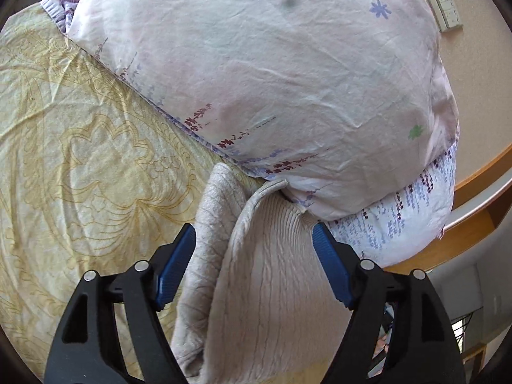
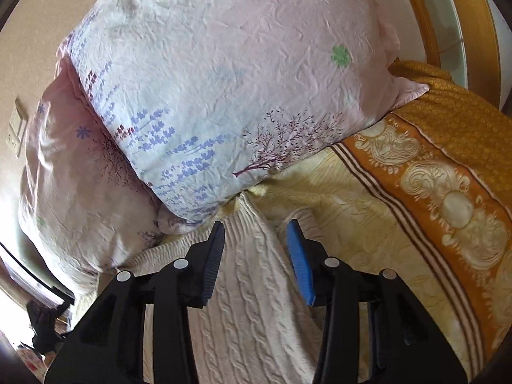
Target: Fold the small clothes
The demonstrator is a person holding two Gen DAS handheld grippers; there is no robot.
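Cream cable-knit sweater [image 2: 256, 304] lies on the yellow sheet [image 1: 80, 160], long axis running up to the puffy floral pillows [image 1: 272, 80]. Left gripper [image 1: 254, 233] jaws apart, straddling a ribbed fold; right gripper [image 2: 256, 233] apart too.

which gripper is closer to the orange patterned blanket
Right. The right gripper hangs open over the cream knit sweater, with the orange patterned blanket just off to its right. The left gripper, also open over the sweater, shows no blanket.
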